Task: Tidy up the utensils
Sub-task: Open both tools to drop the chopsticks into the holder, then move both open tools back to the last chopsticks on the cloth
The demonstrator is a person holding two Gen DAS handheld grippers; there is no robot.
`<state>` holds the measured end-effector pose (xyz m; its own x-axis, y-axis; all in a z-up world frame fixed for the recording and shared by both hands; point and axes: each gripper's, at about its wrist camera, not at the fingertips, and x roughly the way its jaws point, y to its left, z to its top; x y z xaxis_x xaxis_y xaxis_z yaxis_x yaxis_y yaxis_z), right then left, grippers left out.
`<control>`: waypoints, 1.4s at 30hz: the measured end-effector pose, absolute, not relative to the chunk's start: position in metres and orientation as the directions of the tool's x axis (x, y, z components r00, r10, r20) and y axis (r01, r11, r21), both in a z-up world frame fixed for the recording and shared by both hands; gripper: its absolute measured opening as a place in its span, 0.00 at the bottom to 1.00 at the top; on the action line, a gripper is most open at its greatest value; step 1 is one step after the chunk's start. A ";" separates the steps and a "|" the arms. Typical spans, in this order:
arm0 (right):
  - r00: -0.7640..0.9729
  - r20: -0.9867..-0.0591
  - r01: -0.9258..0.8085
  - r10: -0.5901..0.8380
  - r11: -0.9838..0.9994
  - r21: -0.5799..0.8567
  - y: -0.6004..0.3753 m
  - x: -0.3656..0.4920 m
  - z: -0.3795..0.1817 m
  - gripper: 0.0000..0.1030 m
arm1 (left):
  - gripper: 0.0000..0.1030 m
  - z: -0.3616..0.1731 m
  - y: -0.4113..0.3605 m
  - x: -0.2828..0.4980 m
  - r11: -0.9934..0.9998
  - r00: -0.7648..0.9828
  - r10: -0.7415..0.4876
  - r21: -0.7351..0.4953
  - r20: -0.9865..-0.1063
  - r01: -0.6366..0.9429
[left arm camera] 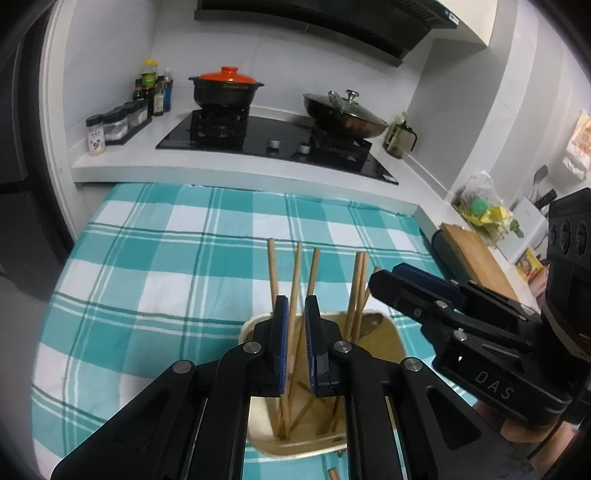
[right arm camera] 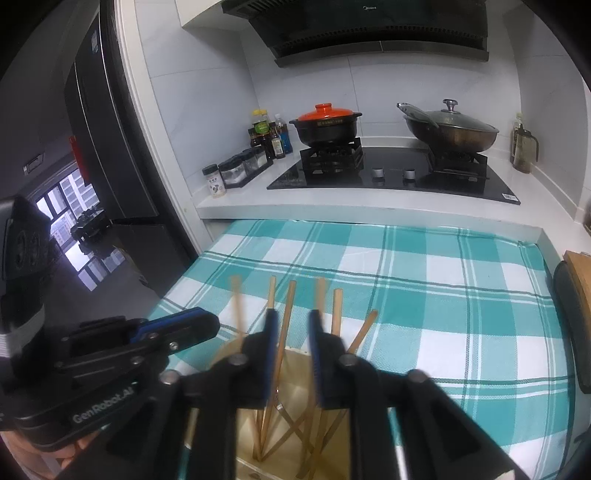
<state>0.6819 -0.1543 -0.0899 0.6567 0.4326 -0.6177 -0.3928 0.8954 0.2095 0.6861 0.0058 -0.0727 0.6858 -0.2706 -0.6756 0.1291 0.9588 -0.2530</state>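
Both grippers hover over the cream plastic utensil holder (left arm camera: 384, 343) near the checked surface's (left arm camera: 155, 258) front edge: left gripper (left arm camera: 296, 314) and right gripper (right arm camera: 292, 328) each part-open around upright wooden chopsticks (left arm camera: 295, 288).

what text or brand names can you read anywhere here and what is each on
"DAS": on the right gripper body.
"GenRobot.AI": on the left gripper body.
"Midea": on the range hood, small and faint.
Labels on the spice jar and sauce bottles: too small to read.

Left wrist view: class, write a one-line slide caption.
Left hand-held gripper straddles one chopstick standing in a beige holder.
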 end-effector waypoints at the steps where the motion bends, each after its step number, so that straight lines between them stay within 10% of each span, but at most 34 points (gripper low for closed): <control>1: 0.657 -0.611 -0.397 0.442 0.892 0.219 -0.155 0.681 -0.087 0.31 | 0.13 -0.068 0.010 0.681 0.960 0.687 -0.267 -0.248 -0.676 0.129; 6: 0.668 -0.568 -0.425 0.481 0.873 0.239 -0.170 0.645 -0.054 0.31 | 0.42 -0.050 0.030 0.620 0.973 0.687 -0.230 -0.153 -0.690 0.172; 15: 0.671 -0.660 -0.461 0.337 0.887 -0.015 -0.211 0.489 -0.058 0.33 | 0.60 -0.107 0.042 0.466 0.961 0.578 -0.214 -0.064 -0.787 0.269; 26: 0.649 -0.739 -0.177 0.181 0.980 0.085 -0.258 0.340 -0.217 0.33 | 0.61 -0.219 -0.028 0.415 0.948 0.464 -0.316 -0.259 -0.827 0.184; 42: 0.667 -0.713 -0.142 0.216 0.976 0.162 -0.271 0.313 -0.230 0.33 | 0.61 -0.250 -0.079 0.444 0.980 0.480 -0.163 -0.087 -0.862 0.177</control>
<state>0.3132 -0.2715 -0.2301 0.6673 0.2156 -0.7129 -0.1423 0.9765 0.1621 0.4438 -0.0790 -0.2501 0.4799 -0.1626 -0.8621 0.1765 0.9805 -0.0867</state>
